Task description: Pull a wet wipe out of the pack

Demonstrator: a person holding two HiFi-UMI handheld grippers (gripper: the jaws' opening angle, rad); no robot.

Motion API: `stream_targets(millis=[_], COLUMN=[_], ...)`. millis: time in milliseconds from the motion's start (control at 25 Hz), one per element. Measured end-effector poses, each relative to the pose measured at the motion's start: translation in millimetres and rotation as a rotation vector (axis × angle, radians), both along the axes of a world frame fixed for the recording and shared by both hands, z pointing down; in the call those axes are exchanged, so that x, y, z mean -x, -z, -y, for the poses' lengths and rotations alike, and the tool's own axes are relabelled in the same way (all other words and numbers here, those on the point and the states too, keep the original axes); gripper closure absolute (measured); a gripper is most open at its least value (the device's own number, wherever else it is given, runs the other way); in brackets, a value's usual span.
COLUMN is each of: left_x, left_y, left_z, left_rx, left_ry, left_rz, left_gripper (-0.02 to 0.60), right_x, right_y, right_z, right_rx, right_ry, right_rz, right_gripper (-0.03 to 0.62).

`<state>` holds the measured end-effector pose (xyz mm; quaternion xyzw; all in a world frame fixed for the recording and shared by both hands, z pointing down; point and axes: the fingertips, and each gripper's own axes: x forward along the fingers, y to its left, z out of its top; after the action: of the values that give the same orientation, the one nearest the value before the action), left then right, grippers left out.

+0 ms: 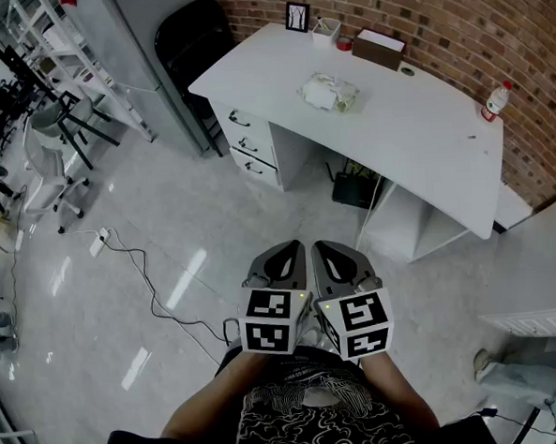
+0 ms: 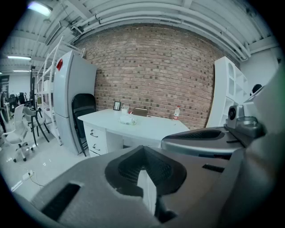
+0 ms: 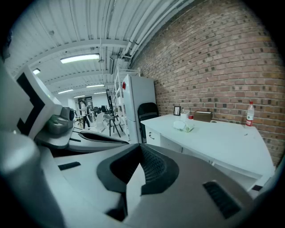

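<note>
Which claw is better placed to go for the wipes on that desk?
Right, but barely. The left claw and right claw hang shut, side by side, far from the desk; the wet wipe pack lies ahead, slightly toward the right claw's side.

Wipe pack [image 1: 329, 92] — too small for detail.

Looks like an office-cum-lab space: white desk [image 1: 423, 132] with drawers against bare brick wall [image 1: 434, 10], swivel chair [image 1: 49, 172], metal racking [image 1: 55, 38], loose cable [image 1: 145, 276] on glossy floor [image 1: 119, 226], strip light [image 3: 80, 58], exposed ceiling pipes [image 2: 147, 17].
</note>
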<state>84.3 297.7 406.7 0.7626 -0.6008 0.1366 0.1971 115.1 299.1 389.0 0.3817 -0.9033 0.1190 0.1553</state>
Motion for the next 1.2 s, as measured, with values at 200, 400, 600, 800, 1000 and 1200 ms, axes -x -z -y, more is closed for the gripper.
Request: stream_targets(millis=[200, 400, 600, 800, 1000, 1200], left_x=[0, -1, 0, 3, 10, 22], left_y=[2, 2, 2, -2, -5, -8], left_z=[2, 5, 10, 22, 47, 80], left_rx=[-0.003, -0.008, -0.007, -0.012, -0.011, -0.002], left_ry=[0.006, 0.008, 0.007, -0.011, -0.031, -0.053], left_rz=[-0.010, -0.016, -0.023, -0.025, -0.029, -0.039], left_gripper=[0.569, 0.569, 0.569, 0.569, 0.569, 0.569], right_x=[0, 1, 2, 5, 11, 24], right_y=[4, 2, 0, -7, -10, -15], right_z=[2, 3, 8, 18, 41, 75], right_rx=[-0.005, -0.007, 0.001, 0.003, 0.007, 0.016], right_ry=[-0.005, -0.002, -0.010, -0.026, -0.051, -0.075], right_rz=[0.025, 0.012, 0.004, -0.003, -0.011, -0.023], right_gripper=[0.577, 0.577, 0.577, 0.577, 0.576, 0.576])
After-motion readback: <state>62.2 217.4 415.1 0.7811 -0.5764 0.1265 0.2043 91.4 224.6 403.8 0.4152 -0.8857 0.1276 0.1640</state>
